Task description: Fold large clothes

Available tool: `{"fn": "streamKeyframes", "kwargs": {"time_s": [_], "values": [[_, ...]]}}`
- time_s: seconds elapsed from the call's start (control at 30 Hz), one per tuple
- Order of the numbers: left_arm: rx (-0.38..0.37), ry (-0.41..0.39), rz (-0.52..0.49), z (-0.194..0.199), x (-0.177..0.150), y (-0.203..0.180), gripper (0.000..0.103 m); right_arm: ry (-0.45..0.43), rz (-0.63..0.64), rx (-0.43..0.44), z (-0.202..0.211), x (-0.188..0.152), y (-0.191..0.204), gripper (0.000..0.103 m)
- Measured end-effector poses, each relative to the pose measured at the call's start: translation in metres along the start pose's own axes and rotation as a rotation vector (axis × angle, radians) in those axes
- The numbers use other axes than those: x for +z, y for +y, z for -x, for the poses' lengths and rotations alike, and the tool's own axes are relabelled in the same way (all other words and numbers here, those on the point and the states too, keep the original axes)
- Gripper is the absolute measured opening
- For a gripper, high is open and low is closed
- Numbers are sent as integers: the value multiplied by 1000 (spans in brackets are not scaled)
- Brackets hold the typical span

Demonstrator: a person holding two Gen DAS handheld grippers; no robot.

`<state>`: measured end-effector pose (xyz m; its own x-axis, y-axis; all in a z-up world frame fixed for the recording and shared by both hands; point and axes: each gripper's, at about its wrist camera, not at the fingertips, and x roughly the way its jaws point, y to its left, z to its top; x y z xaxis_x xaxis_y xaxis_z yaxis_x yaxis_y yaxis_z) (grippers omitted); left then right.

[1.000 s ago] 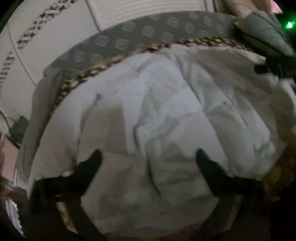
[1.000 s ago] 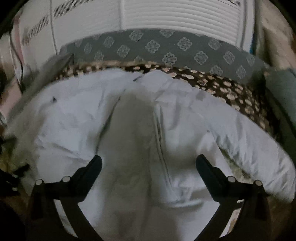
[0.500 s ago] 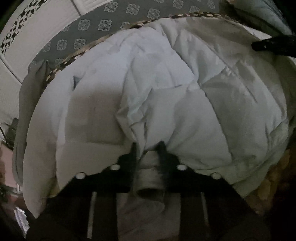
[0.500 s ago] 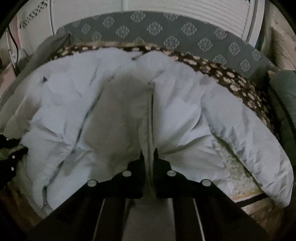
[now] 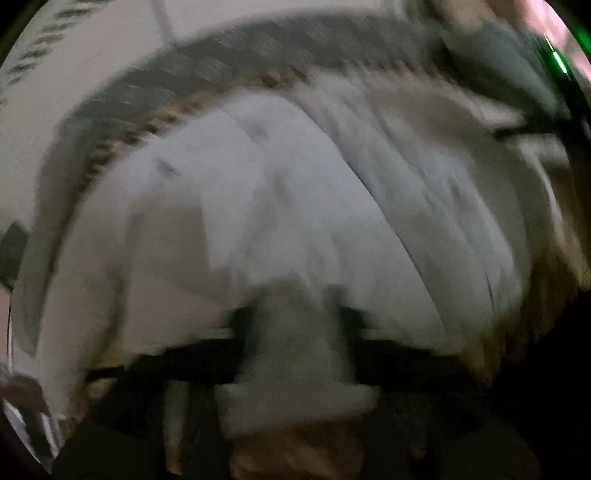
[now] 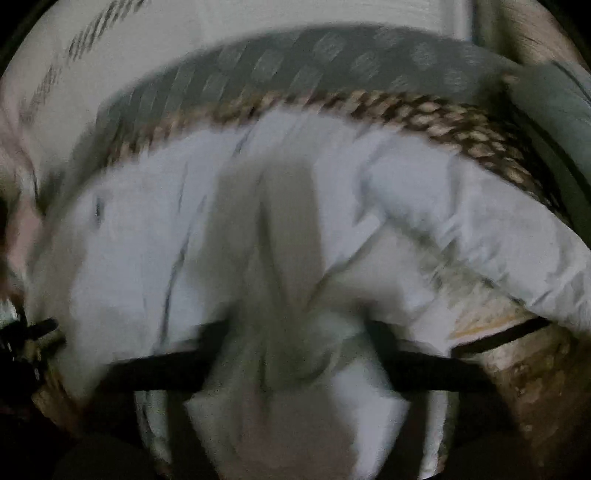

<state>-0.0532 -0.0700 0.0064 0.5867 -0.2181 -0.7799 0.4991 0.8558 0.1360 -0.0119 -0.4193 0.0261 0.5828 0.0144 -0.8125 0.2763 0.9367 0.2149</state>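
Observation:
A pale, puffy white jacket [image 5: 295, 206] lies spread over a bed and fills both blurred views. In the left wrist view my left gripper [image 5: 295, 314] has its jaws opening, and a raised fold of the jacket stands between its black fingers [image 5: 347, 317]. In the right wrist view my right gripper [image 6: 295, 332] is also opening, its jaws wide apart around a bunched ridge of the jacket [image 6: 147, 258] along the front seam. One jacket sleeve [image 6: 480, 229] runs off to the right. The other gripper's dark tip [image 5: 532, 127] shows at the far right.
A leopard-print blanket [image 6: 443, 118] edges the jacket at the back, with a grey patterned cover [image 6: 332, 62] behind it and white panelling [image 5: 258, 14] beyond. A grey-green garment [image 5: 517, 62] lies at the back right. A tan surface [image 6: 524, 369] shows at the bed's near right.
Both grippers went from wide open to shut on jacket folds, and now their jaws stand apart again. Both views have lifted and shifted, and the jacket fabric is bunched up.

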Motion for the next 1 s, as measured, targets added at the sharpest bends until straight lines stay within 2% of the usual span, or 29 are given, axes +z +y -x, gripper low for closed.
{"fn": "streamKeyframes", "kwargs": {"time_s": [0.03,0.1,0.2,0.23,0.33,0.4,0.43,0.5,0.6,0.77,0.8,0.83,0.87,0.93,0.97,1.0], "values": [[51,-94,68,10,10,21,100,-62,-61,-10,10,9,-14,93],[116,-165,156,21,23,54,100,-108,-142,-59,18,23,-42,95],[218,-168,302,8,44,116,100,-164,-329,-175,22,38,-110,95],[241,-157,349,6,41,132,100,-168,-402,-221,21,36,-135,95],[276,-88,566,-25,45,201,100,-198,-633,-400,23,15,-209,95],[283,-92,680,-38,36,231,100,-187,-751,-530,25,-4,-251,95],[295,-99,721,-46,30,235,100,-169,-804,-569,24,-16,-271,95],[324,-99,774,-65,24,252,100,-140,-873,-581,17,-32,-295,95],[309,-82,825,-85,13,268,100,-142,-959,-510,5,-50,-320,95],[332,-42,774,-115,17,266,100,-200,-985,-437,-16,-54,-341,97],[331,-41,765,-126,24,262,100,-222,-983,-441,-18,-54,-343,93],[329,-42,760,-124,21,264,100,-229,-981,-443,-19,-53,-345,85],[328,-42,757,-126,22,265,100,-254,-975,-441,-16,-50,-344,46],[324,-48,762,-128,25,263,100,-304,-960,-423,-5,-38,-336,22],[324,-55,768,-126,26,261,100,-350,-938,-434,5,-30,-329,17],[324,-73,783,-121,28,260,100,-390,-908,-452,14,-22,-323,16]]}}
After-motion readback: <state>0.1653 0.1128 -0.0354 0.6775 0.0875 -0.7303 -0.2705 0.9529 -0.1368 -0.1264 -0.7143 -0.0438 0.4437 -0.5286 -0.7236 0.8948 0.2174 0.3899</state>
